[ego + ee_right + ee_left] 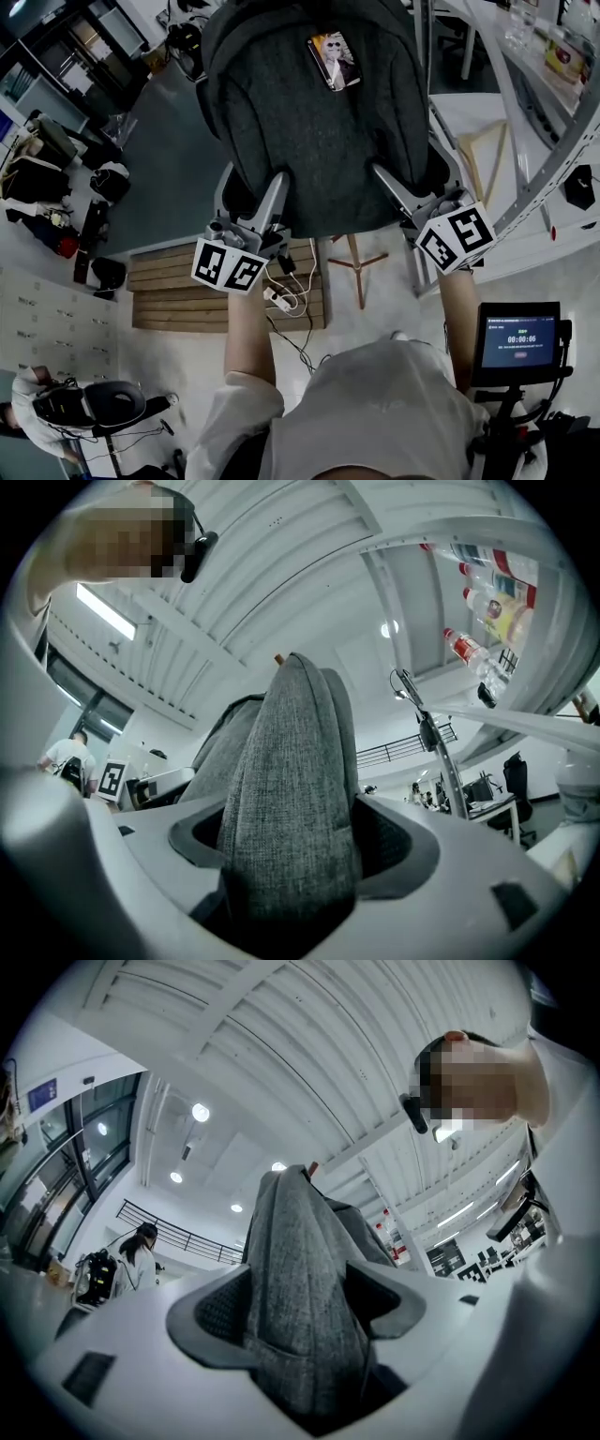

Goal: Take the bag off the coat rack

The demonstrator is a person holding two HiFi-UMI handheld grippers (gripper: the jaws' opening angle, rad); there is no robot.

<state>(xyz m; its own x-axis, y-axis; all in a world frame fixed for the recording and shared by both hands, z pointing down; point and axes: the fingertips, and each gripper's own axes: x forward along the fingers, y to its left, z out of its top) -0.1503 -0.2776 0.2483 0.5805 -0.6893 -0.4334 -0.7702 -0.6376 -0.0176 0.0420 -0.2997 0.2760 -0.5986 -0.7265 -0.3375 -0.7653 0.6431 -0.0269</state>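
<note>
- While the grey bag (309, 131) hangs upright in front of the person, both tools have it by the bottom edge, one near each lower corner.
- Left gripper (251, 187): jaws set wide, clamped on a thick fold of the bag's grey fabric. The left gripper view shows the fold filling the gap from pad to pad.
- Right gripper (417, 176): same picture, jaws wide and closed on a bunched fold of the fabric, which meets both pads in the right gripper view.
- Both gripper views look up along the bag. A small brown tip pokes out just above its top; can't tell what it belongs to.
- Coat rack foot (356, 264), wooden with splayed legs, stands on the floor directly below the bag, between the two grippers in the head view.
- Photo card (333, 59) sits on the bag's upper face.
- Wooden pallet (178, 291) lies on the floor below the left gripper, with a power strip (278, 300) and cables on its right end.
- Small screen (520, 342) on a stand is at lower right, well apart from the bag.
</note>
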